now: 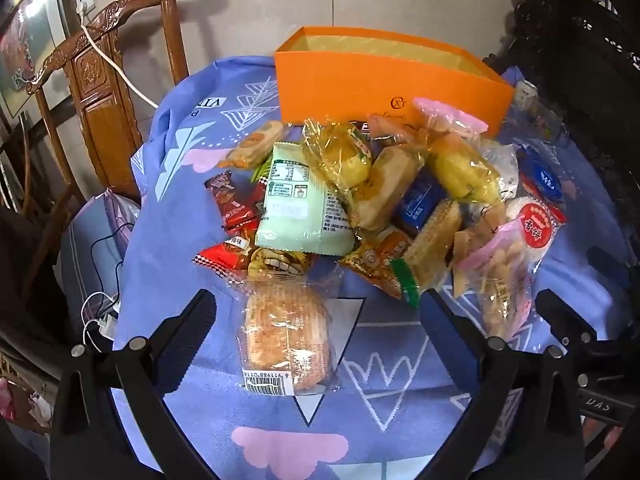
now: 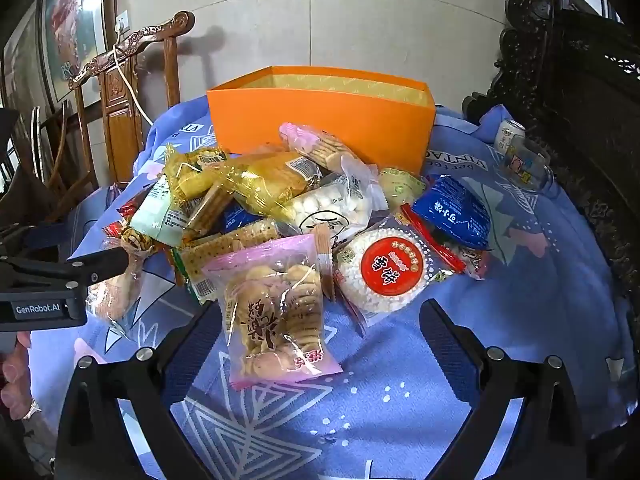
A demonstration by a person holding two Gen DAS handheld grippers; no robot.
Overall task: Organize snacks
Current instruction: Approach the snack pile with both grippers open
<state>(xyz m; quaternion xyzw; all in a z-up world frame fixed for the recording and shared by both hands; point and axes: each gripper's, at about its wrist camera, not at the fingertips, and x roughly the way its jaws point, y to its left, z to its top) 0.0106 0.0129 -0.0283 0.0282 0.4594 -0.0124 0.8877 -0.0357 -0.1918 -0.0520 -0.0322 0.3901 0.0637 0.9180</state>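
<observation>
The snack pile [image 1: 360, 200] lies on the tabletop [image 1: 400, 360] ahead of both grippers, before the orange box [image 1: 384, 80]. The left gripper [image 1: 320, 304], fingers spread and empty, straddles a clear bread packet [image 1: 286, 336] whose long axis runs straight along them. Only the right wrist view shows the right gripper [image 2: 320, 312], also spread and empty, framing a pink biscuit bag [image 2: 276, 312], and the box's empty far wall.

A heap of wrapped snacks [image 2: 280, 208] lies just before an open orange box [image 2: 324, 120], seemingly empty, with a clear-wrapped bread [image 1: 286, 336] lying nearest.
</observation>
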